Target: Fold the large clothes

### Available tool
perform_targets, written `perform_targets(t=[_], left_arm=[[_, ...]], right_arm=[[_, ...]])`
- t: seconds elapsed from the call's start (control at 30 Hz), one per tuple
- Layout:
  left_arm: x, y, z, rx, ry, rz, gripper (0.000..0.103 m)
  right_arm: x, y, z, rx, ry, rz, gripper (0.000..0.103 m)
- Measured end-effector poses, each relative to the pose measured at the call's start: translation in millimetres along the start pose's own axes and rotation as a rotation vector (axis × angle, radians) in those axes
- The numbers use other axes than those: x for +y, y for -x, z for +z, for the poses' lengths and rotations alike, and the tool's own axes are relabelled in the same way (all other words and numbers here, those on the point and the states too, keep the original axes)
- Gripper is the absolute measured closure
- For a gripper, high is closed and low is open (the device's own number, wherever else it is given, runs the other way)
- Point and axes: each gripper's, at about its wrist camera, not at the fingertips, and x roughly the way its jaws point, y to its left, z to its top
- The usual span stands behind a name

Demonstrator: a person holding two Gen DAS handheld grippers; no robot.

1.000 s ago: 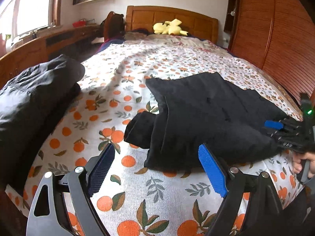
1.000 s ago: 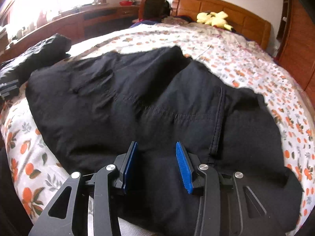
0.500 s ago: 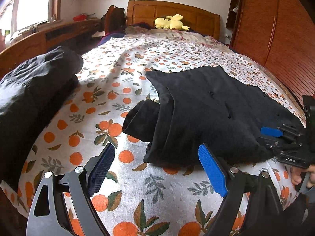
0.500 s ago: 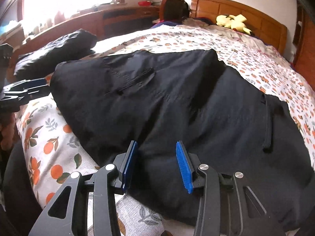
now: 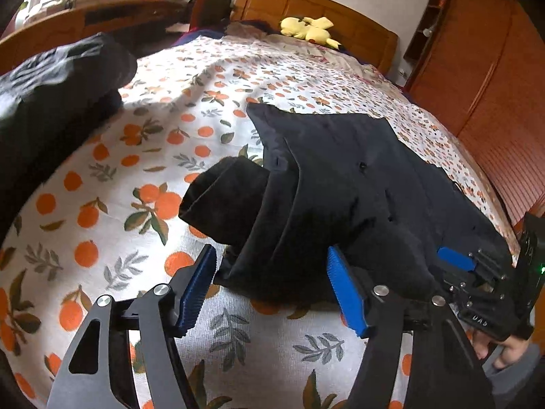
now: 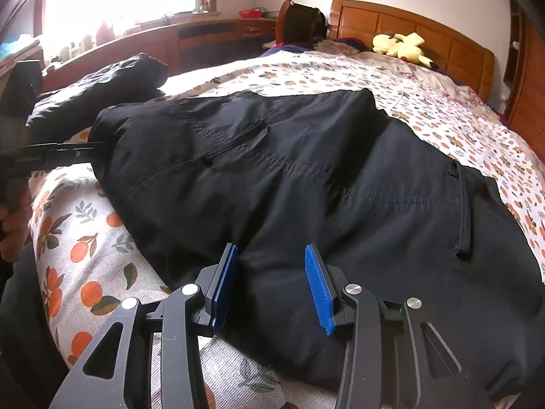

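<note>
The black trousers (image 6: 306,177) lay on the bed (image 5: 143,177), the left tongs (image 5: 272,286) just closing, parted, around their near edge, the right tongs (image 6: 272,283) half-open over them.

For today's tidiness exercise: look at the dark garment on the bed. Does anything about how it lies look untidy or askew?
Yes. The black trousers lie rumpled, not flat: at their left end a bunched roll of fabric sticks out from under the top layer onto the orange-print bedspread.
</note>
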Motion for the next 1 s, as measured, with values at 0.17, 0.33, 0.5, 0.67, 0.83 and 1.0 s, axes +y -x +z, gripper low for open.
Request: perform_targets(t=[0.17,0.33,0.5,0.67,0.83,1.0], left_arm=[[3,-2,-6,0.015,0.073,0.004,0.035],[0,-1,-5,0.016,0.102,0.001,0.062],[-19,19,7,-0.062,0.037,-0.007,0.094],[-65,44,24,-0.159,-0.077,0.007,0.097],[-104,59,44,-0.205,-0.131,-0.029,0.097],[-150,62,57,-0.228,-0.210,-0.063,0.098]], right_arm=[[0,2,-3,-0.009,0.005,-0.002,0.063],[0,2,-3,-0.012,0.005,0.000,0.063],[0,3,-3,-0.011,-0.001,0.006,0.063],[-1,3,-2,-0.005,-0.003,0.004,0.063],[-8,16,0,-0.017,-0.038,0.018,0.063],[-30,51,-6,-0.064,-0.066,-0.022,0.063]])
